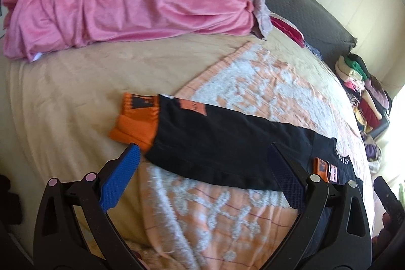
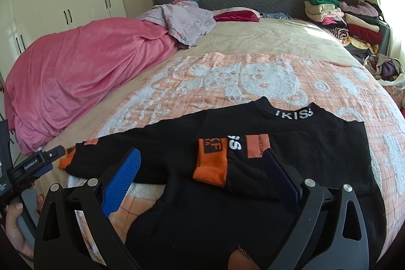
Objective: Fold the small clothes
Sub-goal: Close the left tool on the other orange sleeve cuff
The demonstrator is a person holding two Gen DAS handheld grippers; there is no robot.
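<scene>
Currently we hold both hand-held grippers, left and right, open above the black long-sleeved sweatshirt with orange cuffs; a shallow grasp risks undoing the folded sleeve.

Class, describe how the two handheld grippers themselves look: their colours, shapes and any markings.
Both the left gripper and the right gripper have black, curved, triangular-cutout arms with round silver pivot bolts. Their fingers carry blue pads with a fine knurled grid texture. In the right wrist view, the left gripper's body shows white "GenRobot.AI" lettering and a grey handle.
</scene>
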